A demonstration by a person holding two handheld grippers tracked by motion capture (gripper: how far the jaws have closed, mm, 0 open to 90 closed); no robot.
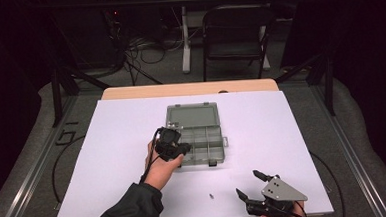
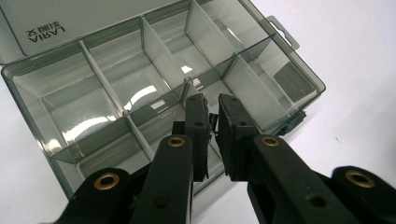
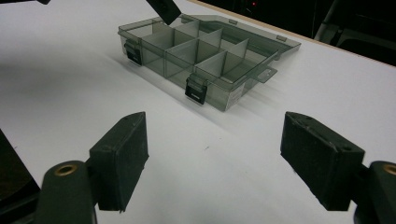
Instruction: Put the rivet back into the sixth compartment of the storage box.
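We held the left hand-held gripper [image 2: 212, 135], nearly closed on a tiny dark part [image 2: 213, 122], directly over the open organizer box [image 1: 196, 133] mid-worktop [image 1: 107, 143], while the right hand-held gripper [image 1: 248, 184] waited wide open, farther off.

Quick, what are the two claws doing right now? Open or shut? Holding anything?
Left gripper: nearly shut on a tiny dark part, over the open organizer box.
Right gripper: wide open, holding nothing, above the white table.
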